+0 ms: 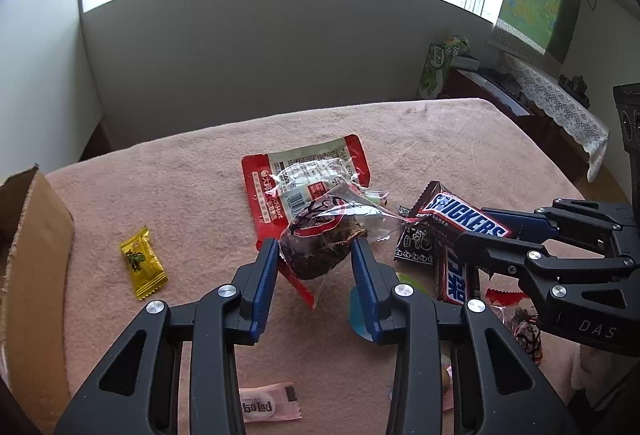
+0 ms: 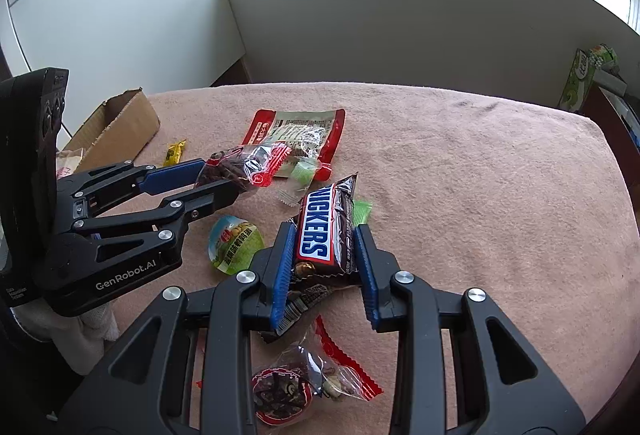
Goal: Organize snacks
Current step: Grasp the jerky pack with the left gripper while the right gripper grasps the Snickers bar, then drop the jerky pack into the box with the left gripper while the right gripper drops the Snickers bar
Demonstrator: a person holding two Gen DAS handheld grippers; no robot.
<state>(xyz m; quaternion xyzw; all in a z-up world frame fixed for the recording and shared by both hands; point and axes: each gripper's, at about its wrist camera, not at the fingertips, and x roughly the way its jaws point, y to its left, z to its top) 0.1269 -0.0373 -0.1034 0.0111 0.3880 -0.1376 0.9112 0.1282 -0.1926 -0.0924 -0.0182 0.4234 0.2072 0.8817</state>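
My left gripper point(image 1: 314, 255) is shut on a clear packet of dark dried fruit point(image 1: 320, 243), held above the pink cloth; it also shows in the right wrist view point(image 2: 236, 171). My right gripper point(image 2: 324, 259) is shut on a Snickers bar point(image 2: 326, 223), which also shows in the left wrist view point(image 1: 464, 215). A red and white snack packet point(image 1: 308, 179) lies behind the fruit packet. A yellow candy point(image 1: 142, 263) lies at the left. A cardboard box point(image 2: 116, 127) stands at the table's left edge.
A green round jelly cup point(image 2: 236, 243), small green candies point(image 2: 304, 171), a dark packet point(image 1: 416, 243) and a second red fruit packet point(image 2: 300, 391) lie around the grippers. A pink wrapper point(image 1: 264, 403) lies near me. A white wall stands behind the table.
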